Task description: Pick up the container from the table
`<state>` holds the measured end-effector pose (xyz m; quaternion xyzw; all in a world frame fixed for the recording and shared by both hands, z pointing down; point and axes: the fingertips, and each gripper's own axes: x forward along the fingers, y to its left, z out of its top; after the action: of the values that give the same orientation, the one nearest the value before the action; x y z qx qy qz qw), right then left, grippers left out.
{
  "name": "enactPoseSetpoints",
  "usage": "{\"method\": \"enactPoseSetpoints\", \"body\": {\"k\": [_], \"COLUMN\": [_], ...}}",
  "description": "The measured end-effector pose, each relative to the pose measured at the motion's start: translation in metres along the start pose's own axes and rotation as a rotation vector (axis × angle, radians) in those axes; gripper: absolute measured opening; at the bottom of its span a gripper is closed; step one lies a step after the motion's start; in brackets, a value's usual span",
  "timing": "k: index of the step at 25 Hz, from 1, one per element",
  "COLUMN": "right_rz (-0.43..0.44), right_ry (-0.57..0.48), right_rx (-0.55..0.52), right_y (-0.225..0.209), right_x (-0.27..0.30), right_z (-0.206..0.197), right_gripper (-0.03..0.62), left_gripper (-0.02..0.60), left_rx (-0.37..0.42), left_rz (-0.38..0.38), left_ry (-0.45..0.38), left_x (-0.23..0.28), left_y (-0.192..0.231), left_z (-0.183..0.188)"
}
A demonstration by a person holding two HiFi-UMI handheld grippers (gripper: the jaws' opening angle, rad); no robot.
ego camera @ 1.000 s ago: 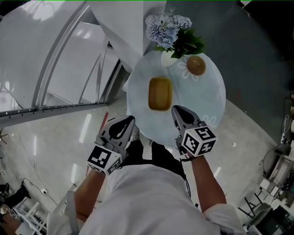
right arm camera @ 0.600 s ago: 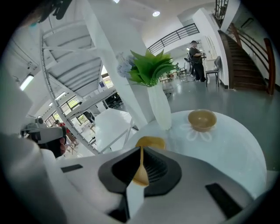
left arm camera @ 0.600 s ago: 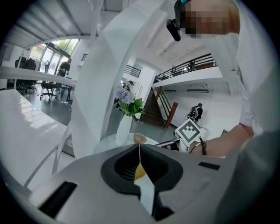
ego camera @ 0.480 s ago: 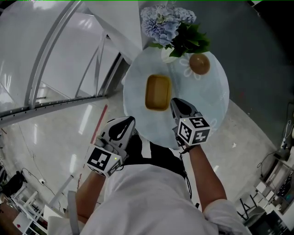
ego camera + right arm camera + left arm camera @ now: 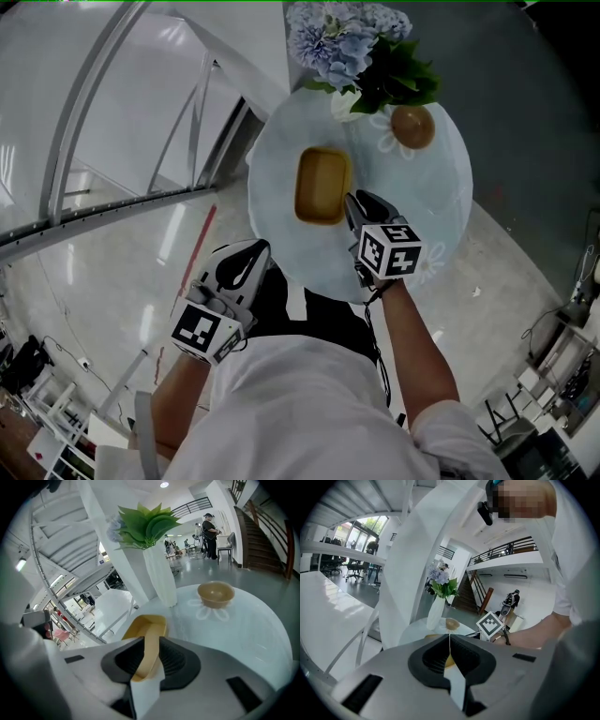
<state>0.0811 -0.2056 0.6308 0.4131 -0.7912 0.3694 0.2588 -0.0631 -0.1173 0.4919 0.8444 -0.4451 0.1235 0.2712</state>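
Note:
The container, a shallow yellow rectangular tray (image 5: 322, 185), lies on the round pale table (image 5: 441, 202). My right gripper (image 5: 352, 202) is at the tray's near right corner. In the right gripper view the tray's rim (image 5: 151, 644) runs through the gap between the jaws of the right gripper (image 5: 149, 641). These jaws are opening and do not clamp the rim. My left gripper (image 5: 247, 265) hangs off the table's near left edge, over the floor. Its jaws meet in a thin line in the left gripper view (image 5: 450, 641), with nothing between them.
A white vase with blue flowers and green leaves (image 5: 358, 58) stands at the table's far side, with a brown bowl (image 5: 412, 127) to its right on a flower print. White slanted metal beams (image 5: 122, 150) rise on the left over a glossy floor.
My right gripper has moved forward and down onto the tray's near right rim and its jaws have parted. The left gripper has sunk a little beside the table.

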Motion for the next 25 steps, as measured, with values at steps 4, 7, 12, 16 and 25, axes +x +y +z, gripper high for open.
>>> {"method": "enactPoseSetpoints", "body": {"k": [4, 7, 12, 16, 25], "right_rz": [-0.01, -0.016, -0.028, -0.038, -0.065], "right_ry": [0.029, 0.05, 0.076, 0.09, 0.133], "right_rx": [0.008, 0.011, 0.027, 0.044, 0.069], "right_y": [-0.006, -0.008, -0.012, -0.015, -0.019], "right_x": [0.012, 0.02, 0.032, 0.038, 0.051], "right_z": [-0.009, -0.015, -0.024, -0.028, -0.041], "right_gripper": [0.115, 0.126, 0.138, 0.138, 0.12], "left_gripper": [0.021, 0.021, 0.021, 0.021, 0.021], "left_rx": [-0.006, -0.013, -0.014, -0.015, -0.023], "left_rz": [-0.002, -0.005, -0.004, -0.006, -0.002], "left_ry": [-0.001, -0.011, 0.011, 0.018, 0.02], "left_x": [0.001, 0.002, 0.002, 0.002, -0.004], "left_y": [0.002, 0.003, 0.007, 0.008, 0.013], "left_z": [-0.001, -0.002, -0.007, -0.009, -0.01]}}
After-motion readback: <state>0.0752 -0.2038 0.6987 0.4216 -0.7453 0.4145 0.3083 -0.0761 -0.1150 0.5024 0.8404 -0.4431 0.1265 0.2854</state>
